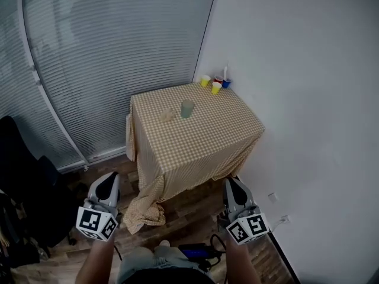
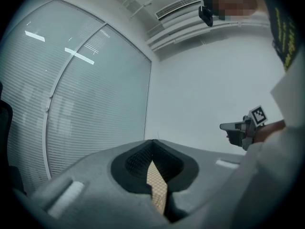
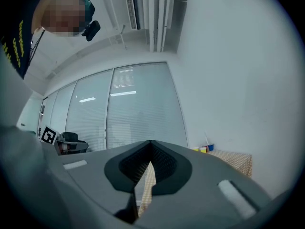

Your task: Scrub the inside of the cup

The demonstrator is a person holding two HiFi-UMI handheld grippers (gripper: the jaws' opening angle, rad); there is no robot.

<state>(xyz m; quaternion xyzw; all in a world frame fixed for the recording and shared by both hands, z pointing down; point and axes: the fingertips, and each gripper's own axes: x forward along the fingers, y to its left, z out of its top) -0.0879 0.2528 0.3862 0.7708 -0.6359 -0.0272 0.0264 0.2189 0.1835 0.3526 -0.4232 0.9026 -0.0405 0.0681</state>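
Left tongs (image 1: 109,179) and right tongs (image 1: 233,183) both fully closed, gripping nothing, side by side. Well apart from both, pale green cup (image 1: 187,109) upright near the middle of the checked-cloth table (image 1: 204,149).

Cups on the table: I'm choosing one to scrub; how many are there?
5. On the table: a pale green cup in the middle; a yellow cup, a second yellow cup, a red cup and a blue cup at the far corner. More may hide behind them.
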